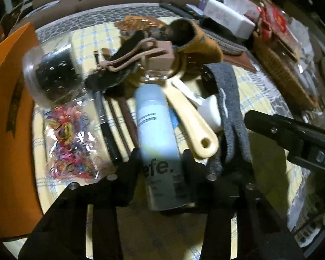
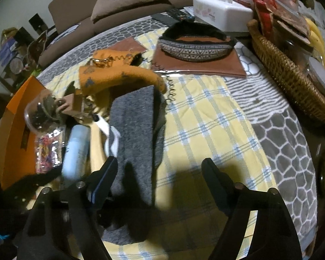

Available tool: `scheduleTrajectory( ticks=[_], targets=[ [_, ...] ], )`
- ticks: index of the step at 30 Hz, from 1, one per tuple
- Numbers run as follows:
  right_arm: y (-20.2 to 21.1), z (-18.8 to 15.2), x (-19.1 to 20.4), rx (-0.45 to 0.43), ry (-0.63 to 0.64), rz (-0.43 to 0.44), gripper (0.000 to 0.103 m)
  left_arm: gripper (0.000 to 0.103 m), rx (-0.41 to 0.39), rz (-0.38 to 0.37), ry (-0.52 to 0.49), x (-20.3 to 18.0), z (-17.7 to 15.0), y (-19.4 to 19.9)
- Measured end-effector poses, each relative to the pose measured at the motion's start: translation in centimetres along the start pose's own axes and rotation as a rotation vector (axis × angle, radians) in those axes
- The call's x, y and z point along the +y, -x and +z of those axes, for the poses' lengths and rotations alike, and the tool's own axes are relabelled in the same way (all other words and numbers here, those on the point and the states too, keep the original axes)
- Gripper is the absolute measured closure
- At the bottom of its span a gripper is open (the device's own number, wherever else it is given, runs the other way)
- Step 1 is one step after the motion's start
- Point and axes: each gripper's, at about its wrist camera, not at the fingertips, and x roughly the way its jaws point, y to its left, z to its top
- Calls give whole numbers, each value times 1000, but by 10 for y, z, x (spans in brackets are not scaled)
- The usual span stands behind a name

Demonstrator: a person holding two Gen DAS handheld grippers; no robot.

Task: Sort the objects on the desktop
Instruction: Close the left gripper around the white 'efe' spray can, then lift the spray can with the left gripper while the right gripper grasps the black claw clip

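Observation:
My left gripper [image 1: 161,162] is shut on a pale blue spray bottle [image 1: 158,134] marked "efe.", its fingers pressing both sides near the base. The bottle also shows in the right wrist view [image 2: 75,151]. Beside it lie a cream comb handle [image 1: 190,119], a grey sock [image 1: 229,112], pencils [image 1: 119,125], a bag of coloured hair ties [image 1: 69,147] and a clear jar of black bits [image 1: 52,75]. My right gripper [image 2: 160,171] is open and empty above the grey sock [image 2: 136,130] and the yellow checked cloth [image 2: 205,130].
An orange box [image 1: 8,119] stands at the left. An orange sock [image 2: 119,75], a patterned headband [image 2: 195,49] on a brown pouch, a white tissue box [image 2: 223,10] and a wicker basket [image 2: 288,78] sit farther back and right.

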Motion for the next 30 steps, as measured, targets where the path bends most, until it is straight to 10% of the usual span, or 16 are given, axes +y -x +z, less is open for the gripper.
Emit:
scheduleTrajectory(
  ticks=[20,30],
  targets=[
    [9,-30,52,53,165,114,48,71,-57,28,-24,21,-67,80],
    [7,-51,82,27,260,-23,19,61,-59,74,18,33,-79,64]
  ],
)
